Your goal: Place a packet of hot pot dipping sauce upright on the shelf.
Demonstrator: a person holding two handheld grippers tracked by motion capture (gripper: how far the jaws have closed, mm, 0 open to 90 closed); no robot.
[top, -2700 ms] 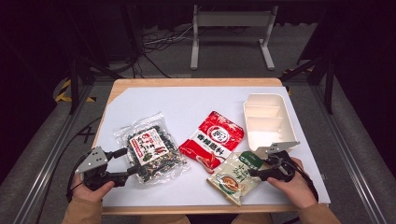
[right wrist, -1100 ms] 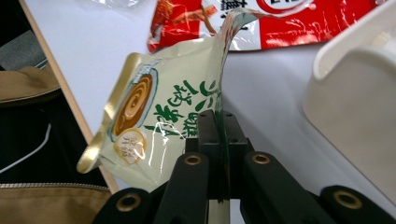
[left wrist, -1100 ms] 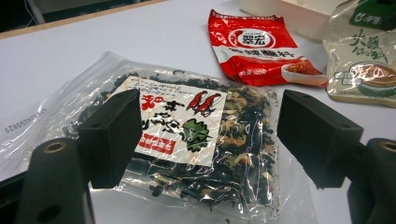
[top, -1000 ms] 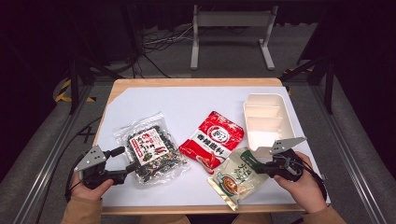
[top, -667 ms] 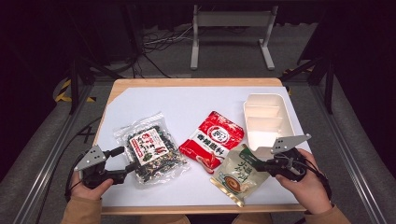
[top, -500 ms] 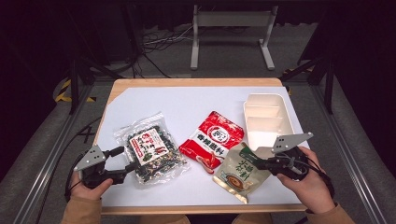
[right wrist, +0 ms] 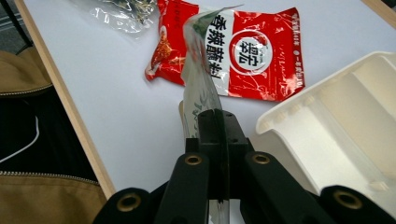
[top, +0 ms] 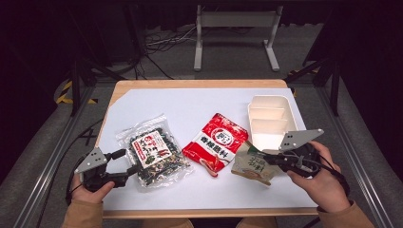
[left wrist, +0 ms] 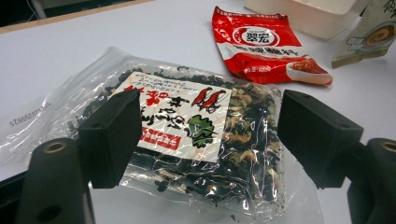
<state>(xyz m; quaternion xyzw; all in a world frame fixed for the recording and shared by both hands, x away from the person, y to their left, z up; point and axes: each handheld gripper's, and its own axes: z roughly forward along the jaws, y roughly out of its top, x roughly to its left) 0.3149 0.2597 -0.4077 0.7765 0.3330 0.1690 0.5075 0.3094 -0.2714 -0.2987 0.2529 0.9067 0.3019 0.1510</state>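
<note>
- Right gripper (top: pixel 269 158) pinches the green pouch (top: pixel 251 166) by one thin edge, jaws fully closed, pouch dangling ahead; it could slide out.
- Swinging toward the white tray (top: pixel 271 124) just beside, the pouch may catch its rim.
- Left gripper (top: pixel 124 165) hangs wide open over the seaweed bag (top: pixel 153 151).

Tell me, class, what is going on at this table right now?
A person works with a two-jaw gripper in each hand. The right gripper is shut on the edge of a green and white packet, holding it lifted at one end beside the white divided tray. The left gripper is open, its jaws around the near end of the clear seaweed bag, not gripping it. A red seasoning pouch lies flat between them.
</note>
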